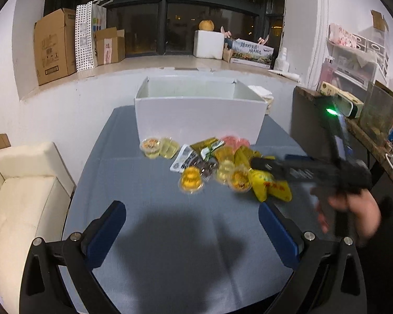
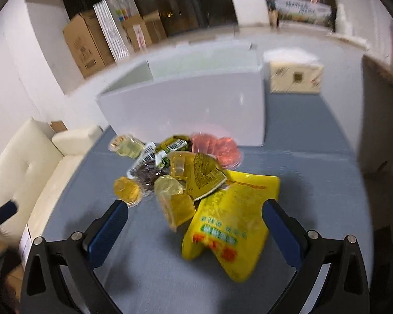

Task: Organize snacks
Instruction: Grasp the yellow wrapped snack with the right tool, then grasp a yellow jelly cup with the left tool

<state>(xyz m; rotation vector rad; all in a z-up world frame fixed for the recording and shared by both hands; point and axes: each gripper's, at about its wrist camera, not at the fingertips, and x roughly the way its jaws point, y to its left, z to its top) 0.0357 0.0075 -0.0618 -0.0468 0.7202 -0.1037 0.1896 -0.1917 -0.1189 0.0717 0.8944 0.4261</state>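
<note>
A heap of snacks lies on the blue-grey table (image 1: 149,183) in front of an open white box (image 1: 199,117): several jelly cups (image 1: 190,179), green and white packets (image 1: 194,154), pink cups (image 1: 234,141) and a big yellow bag (image 2: 230,225). My left gripper (image 1: 192,223) hovers open over bare table, short of the pile, nothing between its fingers. My right gripper (image 2: 195,222) is open too, low over the near edge of the pile, its fingers on either side of a yellow jelly cup (image 2: 179,208) and the bag's left part. In the left wrist view the right gripper (image 1: 280,166) reaches in from the right, held by a hand (image 1: 353,214).
A cream sofa (image 1: 21,196) stands left of the table. Behind the white box (image 2: 186,107) runs a window ledge with cardboard boxes (image 1: 56,45). A carton (image 2: 296,77) sits right of the box. A dark cabinet (image 1: 311,123) and cluttered shelves stand at the right.
</note>
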